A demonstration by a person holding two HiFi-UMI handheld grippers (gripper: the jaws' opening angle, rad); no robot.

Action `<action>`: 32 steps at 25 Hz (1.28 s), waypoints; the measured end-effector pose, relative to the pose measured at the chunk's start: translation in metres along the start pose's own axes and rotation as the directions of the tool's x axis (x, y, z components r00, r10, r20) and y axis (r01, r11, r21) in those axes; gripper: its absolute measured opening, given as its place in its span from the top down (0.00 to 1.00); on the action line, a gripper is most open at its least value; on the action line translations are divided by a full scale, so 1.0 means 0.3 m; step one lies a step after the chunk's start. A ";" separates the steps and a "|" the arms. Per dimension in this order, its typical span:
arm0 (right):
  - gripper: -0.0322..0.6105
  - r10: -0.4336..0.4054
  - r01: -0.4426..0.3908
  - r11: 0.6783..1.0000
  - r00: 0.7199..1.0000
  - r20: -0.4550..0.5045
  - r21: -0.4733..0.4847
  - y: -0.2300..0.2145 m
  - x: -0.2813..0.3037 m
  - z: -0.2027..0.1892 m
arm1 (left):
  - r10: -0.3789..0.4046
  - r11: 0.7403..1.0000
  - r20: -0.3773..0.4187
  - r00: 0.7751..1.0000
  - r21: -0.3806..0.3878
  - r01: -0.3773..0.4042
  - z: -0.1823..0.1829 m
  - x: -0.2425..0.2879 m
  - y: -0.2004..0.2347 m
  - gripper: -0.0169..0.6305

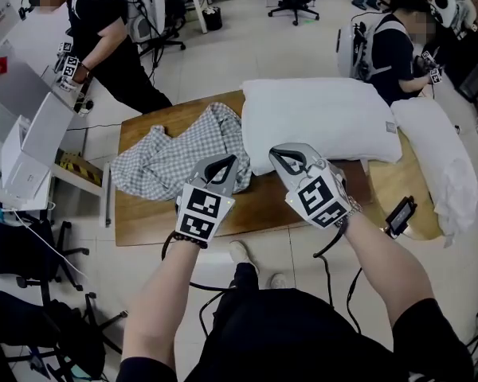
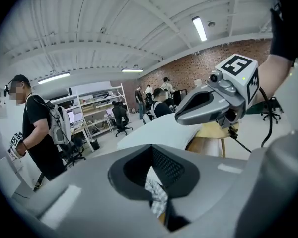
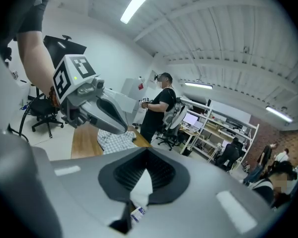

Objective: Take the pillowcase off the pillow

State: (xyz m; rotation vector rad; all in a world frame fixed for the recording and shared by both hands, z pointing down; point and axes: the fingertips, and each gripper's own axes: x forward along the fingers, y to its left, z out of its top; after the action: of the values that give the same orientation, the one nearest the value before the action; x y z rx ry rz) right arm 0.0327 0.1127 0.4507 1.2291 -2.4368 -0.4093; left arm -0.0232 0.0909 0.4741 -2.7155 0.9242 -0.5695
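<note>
Pillowcase (image 1: 179,159), grey-checked and crumpled, is seen heaped on the wooden table's (image 1: 143,213) left part; left gripper (image 1: 225,164) and right gripper (image 1: 279,156) are held above with jaws pressed together, empty; bare white pillow (image 1: 319,122) is laid just beside the pillowcase

pillowcase (image 1: 179,161): grey-white check | pillow (image 1: 319,122): white | table (image 1: 143,220): brown wood | floor (image 1: 287,50): pale grey

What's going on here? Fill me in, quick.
A person holds a gripper in each hand over the near edge of the wooden table. The checked pillowcase lies crumpled on the table, already off the white pillow, which rests bare beside it. The left claw and the right claw are both shut and appear to hold nothing.
</note>
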 end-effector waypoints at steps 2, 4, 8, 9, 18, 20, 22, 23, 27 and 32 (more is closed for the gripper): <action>0.95 -0.008 0.007 1.000 1.000 0.023 0.003 0.020 -0.060 0.022 | 0.010 1.000 0.037 0.999 0.014 -0.010 0.051 -0.027 -0.058 0.97; 0.95 -0.011 0.011 1.000 0.999 0.040 0.004 0.044 -0.104 0.042 | 0.018 0.999 0.064 0.998 0.025 -0.020 0.084 -0.050 -0.104 0.97; 0.95 -0.015 0.015 1.000 0.998 0.054 -0.003 0.100 -0.163 0.069 | 0.028 0.999 0.084 0.996 0.042 -0.032 0.106 -0.089 -0.168 0.97; 0.95 -0.016 0.016 1.000 0.999 0.052 -0.002 0.111 -0.175 0.072 | 0.030 0.998 0.086 0.996 0.044 -0.033 0.110 -0.098 -0.180 0.97; 0.95 -0.009 0.009 1.000 0.999 0.045 -0.005 0.176 -0.235 0.072 | 0.046 0.997 0.089 0.995 0.058 -0.052 0.121 -0.146 -0.243 0.97; 0.95 -0.010 0.010 1.000 0.999 0.050 -0.006 0.187 -0.239 0.084 | 0.053 0.997 0.091 0.994 0.060 -0.058 0.118 -0.163 -0.245 0.97; 0.95 -0.010 0.010 1.000 0.998 0.056 -0.004 0.195 -0.241 0.096 | 0.062 0.996 0.097 0.993 0.061 -0.068 0.123 -0.179 -0.244 0.97; 0.95 -0.009 0.010 1.000 0.998 0.058 -0.002 0.198 -0.244 0.099 | 0.066 0.995 0.102 0.993 0.064 -0.072 0.127 -0.185 -0.247 0.97; 0.95 -0.009 0.009 1.000 0.997 0.080 0.000 0.218 -0.253 0.112 | 0.081 0.993 0.130 0.988 0.076 -0.091 0.135 -0.215 -0.263 0.97; 0.95 -0.007 0.007 1.000 0.995 0.096 0.004 0.240 -0.262 0.120 | 0.098 0.991 0.150 0.984 0.081 -0.111 0.138 -0.250 -0.279 0.97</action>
State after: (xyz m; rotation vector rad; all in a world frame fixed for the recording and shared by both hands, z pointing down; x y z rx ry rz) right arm 0.0083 0.2212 0.4331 1.2464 -2.5149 -0.4766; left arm -0.0151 0.2060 0.4421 -2.5721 0.9721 -0.3772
